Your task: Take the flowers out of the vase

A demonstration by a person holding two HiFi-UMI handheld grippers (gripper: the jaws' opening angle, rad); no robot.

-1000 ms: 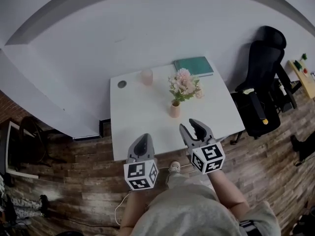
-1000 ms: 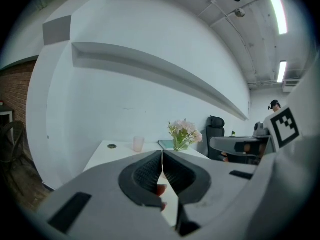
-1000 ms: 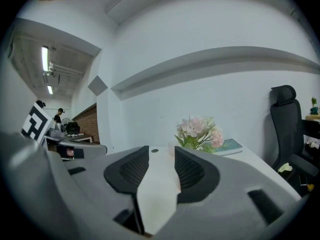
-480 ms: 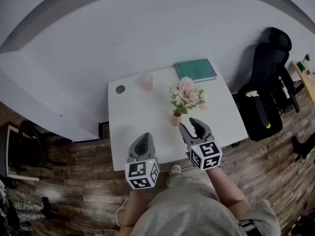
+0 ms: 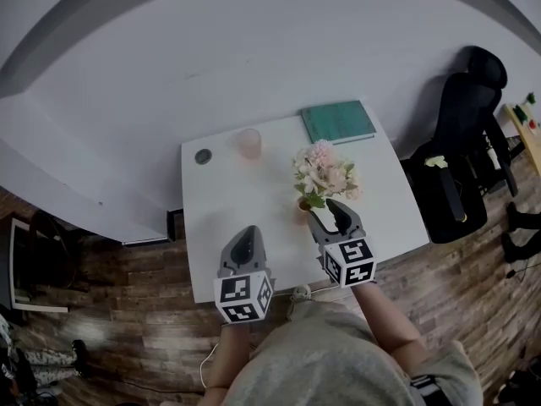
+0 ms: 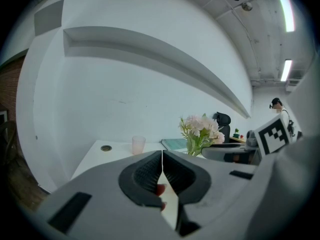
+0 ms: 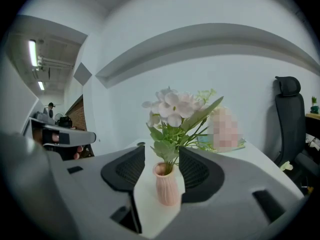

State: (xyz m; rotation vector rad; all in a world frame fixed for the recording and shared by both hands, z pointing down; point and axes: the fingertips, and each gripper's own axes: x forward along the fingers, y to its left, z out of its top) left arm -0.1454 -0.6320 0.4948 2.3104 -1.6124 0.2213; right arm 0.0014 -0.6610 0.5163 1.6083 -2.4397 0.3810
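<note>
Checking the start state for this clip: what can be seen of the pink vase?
The pink vase is small, ribbed, ceramic-looking and narrow-necked. It stands upright on the white table, holding pale flowers with green leaves. The right gripper, its jaws just opened wider, frames it in its own view; no pad touches it.

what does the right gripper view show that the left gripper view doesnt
Only the right gripper view: the pink vase, seen between the right gripper's open jaws, which have just been opening and do not press on it. Only the left gripper view: the left gripper's shut, empty jaws and the right gripper's marker cube. Both: the flowers, the white table and the black chair.
</note>
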